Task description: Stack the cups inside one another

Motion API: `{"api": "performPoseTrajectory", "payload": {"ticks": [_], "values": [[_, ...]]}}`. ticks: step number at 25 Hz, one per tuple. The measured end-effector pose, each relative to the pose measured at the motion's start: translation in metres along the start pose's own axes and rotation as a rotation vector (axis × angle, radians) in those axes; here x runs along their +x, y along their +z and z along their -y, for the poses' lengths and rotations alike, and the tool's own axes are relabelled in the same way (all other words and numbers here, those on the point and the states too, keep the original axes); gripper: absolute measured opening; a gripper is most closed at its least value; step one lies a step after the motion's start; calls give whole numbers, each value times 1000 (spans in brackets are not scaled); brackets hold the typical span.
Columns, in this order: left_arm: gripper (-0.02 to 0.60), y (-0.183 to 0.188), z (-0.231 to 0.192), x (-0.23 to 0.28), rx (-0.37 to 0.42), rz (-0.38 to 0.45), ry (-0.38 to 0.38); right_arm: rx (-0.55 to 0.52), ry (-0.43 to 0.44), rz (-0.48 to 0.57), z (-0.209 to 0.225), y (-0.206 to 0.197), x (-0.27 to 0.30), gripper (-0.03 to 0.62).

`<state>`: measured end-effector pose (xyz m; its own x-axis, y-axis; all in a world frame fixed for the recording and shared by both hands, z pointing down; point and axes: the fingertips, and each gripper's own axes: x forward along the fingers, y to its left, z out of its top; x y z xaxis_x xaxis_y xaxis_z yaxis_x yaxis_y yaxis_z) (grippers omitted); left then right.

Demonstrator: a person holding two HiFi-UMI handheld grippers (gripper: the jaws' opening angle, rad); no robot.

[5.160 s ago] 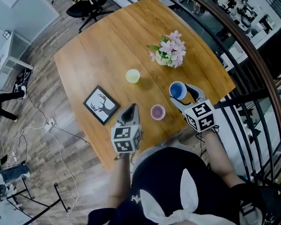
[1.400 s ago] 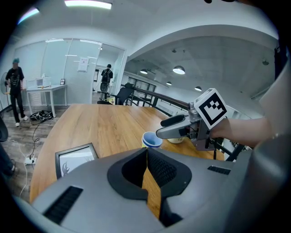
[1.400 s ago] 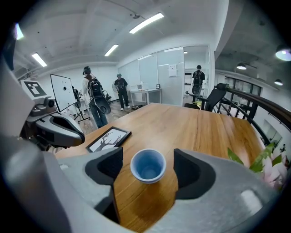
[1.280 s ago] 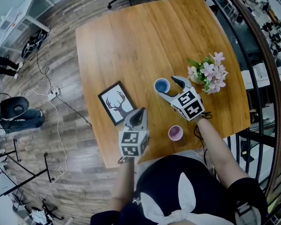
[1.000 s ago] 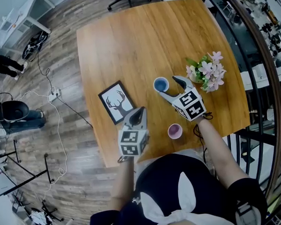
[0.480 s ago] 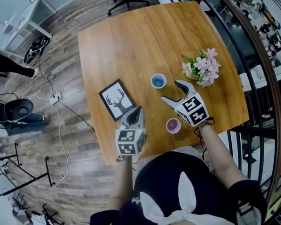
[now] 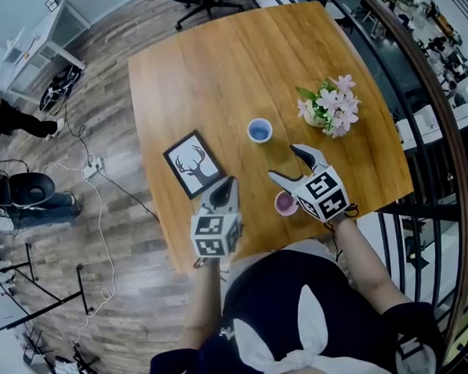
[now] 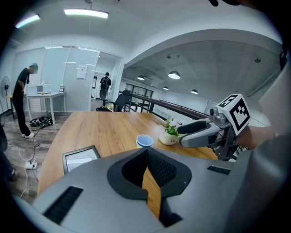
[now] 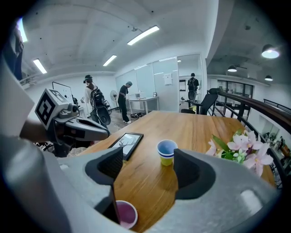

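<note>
Framed deer picture: flat on table, ahead and left of the left gripper's jaws.
Left gripper: jaws closed together, nothing between them.
Blue cup: nested in yellow cup, upright, well ahead of the right gripper's jaws.
Purple cup: upright, low beside the right gripper's left-hand jaw, behind its tip.
Right gripper: jaws wide, empty.
Flower pot: ahead, to the right.
</note>
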<state>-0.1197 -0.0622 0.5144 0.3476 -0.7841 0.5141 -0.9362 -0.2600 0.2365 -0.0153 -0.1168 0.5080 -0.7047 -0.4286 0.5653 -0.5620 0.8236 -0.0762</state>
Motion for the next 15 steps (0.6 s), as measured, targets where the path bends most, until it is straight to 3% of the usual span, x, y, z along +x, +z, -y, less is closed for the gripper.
{"api": "performPoseTrajectory", "payload": {"ticks": [15], "values": [[18, -5, 10, 2, 16, -22, -37, 65, 19, -61, -31, -47, -16, 347]]}}
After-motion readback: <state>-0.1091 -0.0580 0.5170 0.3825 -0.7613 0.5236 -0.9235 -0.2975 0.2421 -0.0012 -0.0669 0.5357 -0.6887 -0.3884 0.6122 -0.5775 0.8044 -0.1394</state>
